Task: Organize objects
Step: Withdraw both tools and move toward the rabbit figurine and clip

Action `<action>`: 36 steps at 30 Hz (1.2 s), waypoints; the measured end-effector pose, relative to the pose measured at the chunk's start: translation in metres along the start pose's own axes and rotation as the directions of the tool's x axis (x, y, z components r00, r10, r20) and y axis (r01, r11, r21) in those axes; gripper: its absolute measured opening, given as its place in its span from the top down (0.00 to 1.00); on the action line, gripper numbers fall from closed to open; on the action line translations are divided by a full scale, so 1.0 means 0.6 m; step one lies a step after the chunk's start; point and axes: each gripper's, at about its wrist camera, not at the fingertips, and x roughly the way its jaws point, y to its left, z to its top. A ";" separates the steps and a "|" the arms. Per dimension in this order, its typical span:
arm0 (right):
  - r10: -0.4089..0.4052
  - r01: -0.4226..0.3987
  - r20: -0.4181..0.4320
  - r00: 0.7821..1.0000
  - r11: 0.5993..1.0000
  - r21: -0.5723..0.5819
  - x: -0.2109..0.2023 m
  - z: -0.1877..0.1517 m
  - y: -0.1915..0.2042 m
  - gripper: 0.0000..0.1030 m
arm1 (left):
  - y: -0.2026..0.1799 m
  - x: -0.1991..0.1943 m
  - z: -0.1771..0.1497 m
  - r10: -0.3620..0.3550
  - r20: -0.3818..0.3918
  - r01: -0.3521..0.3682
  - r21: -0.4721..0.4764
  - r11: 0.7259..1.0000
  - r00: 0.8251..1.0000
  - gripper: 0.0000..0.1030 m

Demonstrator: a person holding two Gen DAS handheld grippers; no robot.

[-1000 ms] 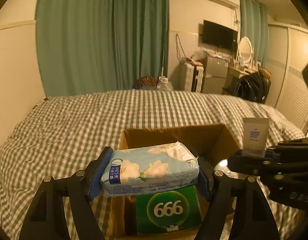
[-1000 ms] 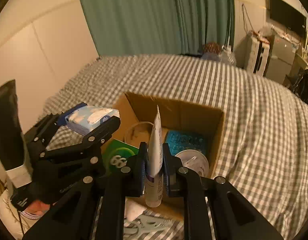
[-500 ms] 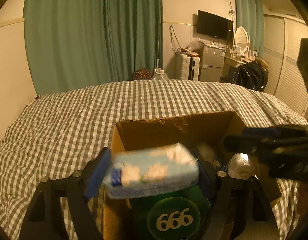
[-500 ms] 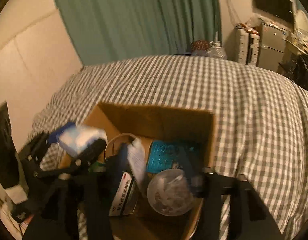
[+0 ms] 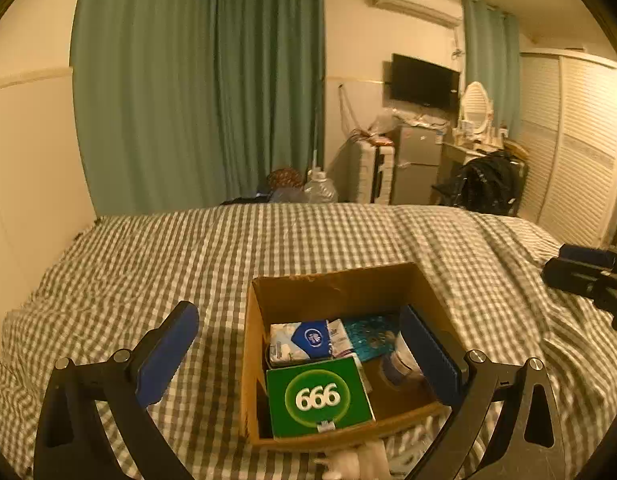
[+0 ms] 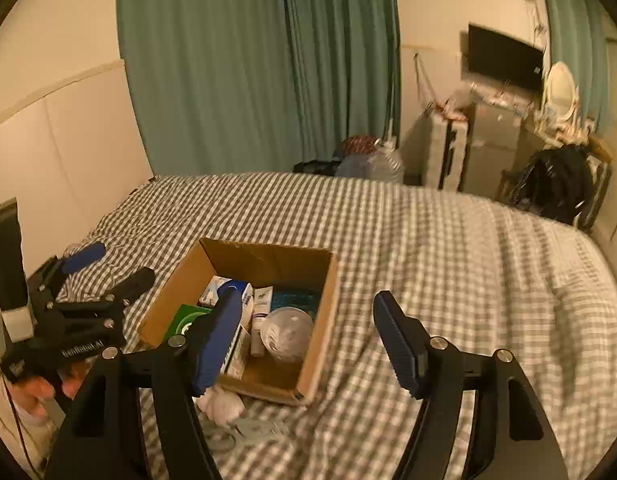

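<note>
Left wrist view first: the cardboard box (image 5: 340, 292) sits on my bed's checked duvet (image 5: 188, 264), and it's pretty full. Nearest me inside is a green 666 box (image 5: 320, 396) lying flat, behind it a blue and white tissue pack (image 5: 300, 344), then a teal patterned packet (image 5: 372, 340) toward the far right corner. There's a roll of something on the right side that I can't make out, half hidden by my own finger pad. My left tongs (image 5: 304, 364) are spread wide with nothing in them, hanging over the near side of the box, one blue pad over the duvet and the other over the box's right half.

Right wrist view: same box (image 6: 308, 364) from the other side, with a white tube (image 6: 261, 322) standing against the tissue pack and a round clear lid or tub (image 6: 286, 332) beside it. My right tongs (image 6: 308, 344) are spread apart and empty too, straddling the box's right wall. Something white and crumpled (image 6: 222, 402) lies on the duvet touching the box's near edge. Green curtains (image 6: 260, 60) hang behind the bed.
</note>
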 end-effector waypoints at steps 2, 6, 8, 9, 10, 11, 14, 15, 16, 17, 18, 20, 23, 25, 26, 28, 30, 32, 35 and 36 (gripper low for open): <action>-0.036 0.036 0.027 0.999 0.999 -0.022 -0.046 -0.007 0.009 0.30 | 0.005 -0.026 0.000 -0.002 0.013 0.001 0.013 1.000 1.000 0.00; -0.057 0.060 0.066 0.996 0.997 -0.049 -0.099 -0.028 0.028 0.26 | 0.015 -0.060 -0.008 -0.001 0.009 0.001 0.008 1.000 1.000 0.00; -0.069 0.074 0.076 0.995 0.996 -0.058 -0.108 -0.045 0.038 0.23 | 0.026 -0.068 -0.022 0.008 0.001 -0.008 -0.006 1.000 1.000 0.00; -0.074 0.079 0.081 0.994 0.995 -0.059 -0.108 -0.054 0.043 0.23 | 0.030 -0.071 -0.031 0.020 -0.004 -0.020 -0.007 1.000 1.000 0.00; -0.075 0.080 0.088 0.993 0.995 -0.057 -0.103 -0.064 0.046 0.22 | 0.032 -0.073 -0.042 0.032 -0.007 -0.032 -0.006 0.999 0.999 0.00; -0.075 0.080 0.095 0.993 0.996 -0.046 -0.094 -0.079 0.051 0.22 | 0.034 -0.071 -0.056 0.046 -0.014 -0.046 0.000 0.999 0.999 0.00; -0.057 0.058 0.068 0.996 0.998 -0.013 -0.051 -0.117 0.058 0.22 | 0.035 -0.054 -0.101 0.076 -0.046 -0.075 0.013 0.997 0.996 0.00; -0.053 0.054 0.060 0.997 0.999 -0.009 -0.038 -0.128 0.056 0.22 | 0.034 -0.047 -0.114 0.080 -0.058 -0.080 0.013 0.997 0.995 0.00; -0.056 0.057 0.040 0.998 0.998 -0.006 -0.016 -0.144 0.059 0.22 | 0.034 -0.034 -0.134 0.087 -0.077 -0.087 0.009 0.996 0.993 0.00; -0.063 0.063 0.025 0.998 0.998 -0.006 -0.002 -0.156 0.061 0.22 | 0.033 -0.025 -0.147 0.089 -0.091 -0.089 0.006 0.996 0.992 0.00; -0.066 0.066 0.006 0.998 0.998 -0.007 0.017 -0.168 0.061 0.22 | 0.032 -0.015 -0.161 0.091 -0.105 -0.091 0.003 0.996 0.990 0.00; -0.067 0.067 -0.044 0.997 0.998 -0.017 0.055 -0.193 0.064 0.22 | 0.029 0.003 -0.191 0.100 -0.128 -0.100 0.000 0.995 0.987 0.00; -0.089 0.086 -0.093 0.992 0.995 -0.042 0.097 -0.222 0.061 0.22 | 0.022 0.022 -0.232 0.102 -0.152 -0.104 -0.008 0.995 0.983 0.00; -0.097 0.092 -0.119 0.988 0.994 -0.050 0.119 -0.240 0.049 0.22 | 0.013 0.031 -0.255 0.092 -0.166 -0.095 -0.005 0.995 0.982 0.00; -0.095 0.090 -0.132 0.987 0.995 -0.046 0.125 -0.246 0.043 0.22 | 0.007 0.034 -0.260 0.086 -0.177 -0.087 -0.001 0.996 0.980 0.00; -0.094 0.090 -0.165 0.982 0.995 -0.030 0.140 -0.259 0.032 0.22 | -0.006 0.039 -0.267 0.056 -0.199 -0.057 0.004 0.998 0.978 0.00; -0.097 0.093 -0.188 0.977 0.995 -0.026 0.148 -0.269 0.022 0.22 | -0.024 0.043 -0.267 0.032 -0.206 -0.029 0.016 0.999 0.978 0.00; -0.127 0.124 -0.207 0.970 0.992 -0.028 0.157 -0.281 0.009 0.22 | -0.040 0.048 -0.265 0.012 -0.205 -0.007 0.024 1.000 0.979 0.00; -0.113 0.119 -0.223 0.968 0.993 0.013 0.158 -0.287 -0.012 0.22 | -0.062 0.069 -0.259 -0.042 -0.219 0.045 0.009 0.999 0.975 0.00; -0.108 0.116 -0.215 0.971 0.993 0.027 0.154 -0.287 -0.017 0.22 | -0.069 0.077 -0.257 -0.054 -0.222 0.057 0.008 0.998 0.974 0.00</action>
